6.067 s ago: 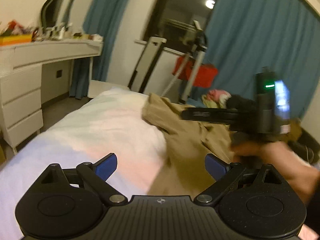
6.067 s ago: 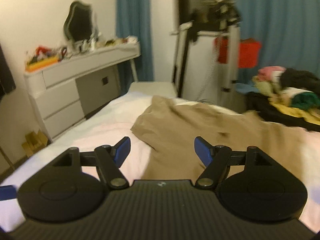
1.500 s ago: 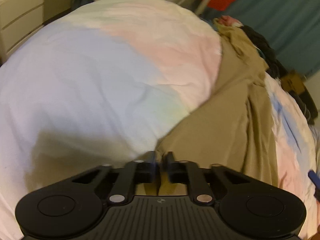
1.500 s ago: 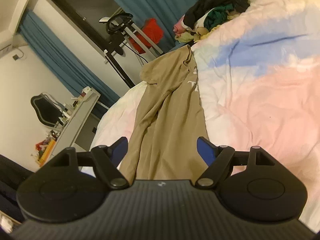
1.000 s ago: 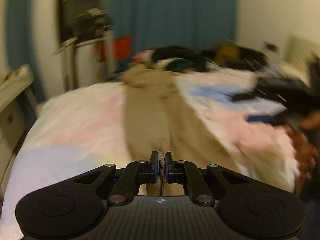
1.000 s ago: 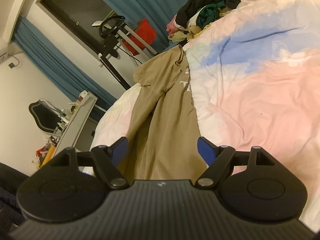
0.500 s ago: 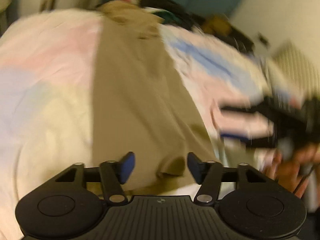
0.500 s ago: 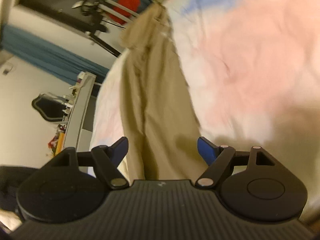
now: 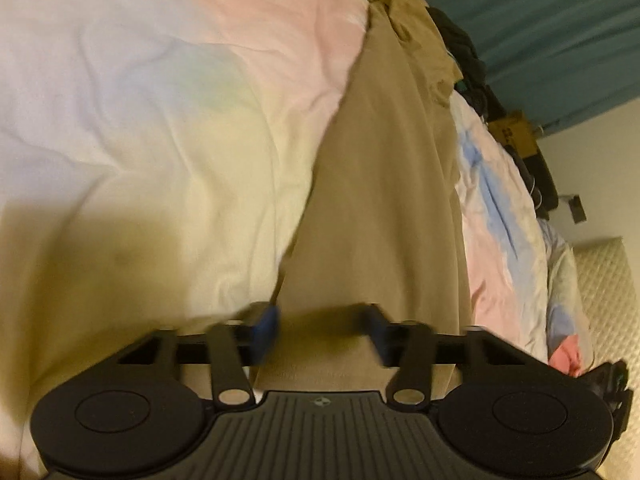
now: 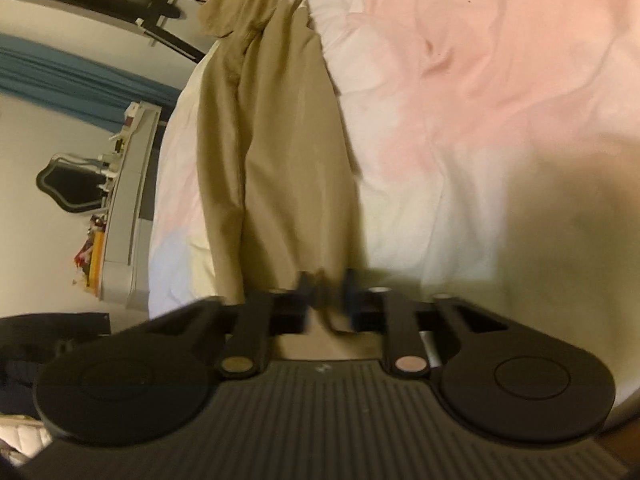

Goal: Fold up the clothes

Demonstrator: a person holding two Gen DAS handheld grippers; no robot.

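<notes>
A tan garment (image 9: 384,184) lies stretched lengthwise on the pastel bedspread (image 9: 140,100). My left gripper (image 9: 322,330) is open, its blue pads straddling the garment's near hem. In the right wrist view the same garment (image 10: 280,152) runs away from me. My right gripper (image 10: 326,290) has its jaws close together around the hem's right corner, blurred by motion; a narrow gap with cloth in it shows between the pads.
A pile of dark clothes (image 9: 472,64) lies at the bed's far end by a teal curtain (image 9: 540,20). A white dresser (image 10: 128,200) with a mirror (image 10: 72,188) stands beside the bed. A quilted pillow (image 9: 608,300) is at the right.
My left gripper let go of the hem and now sits open over it. My right gripper dropped to the hem and its jaws have closed in from wide open.
</notes>
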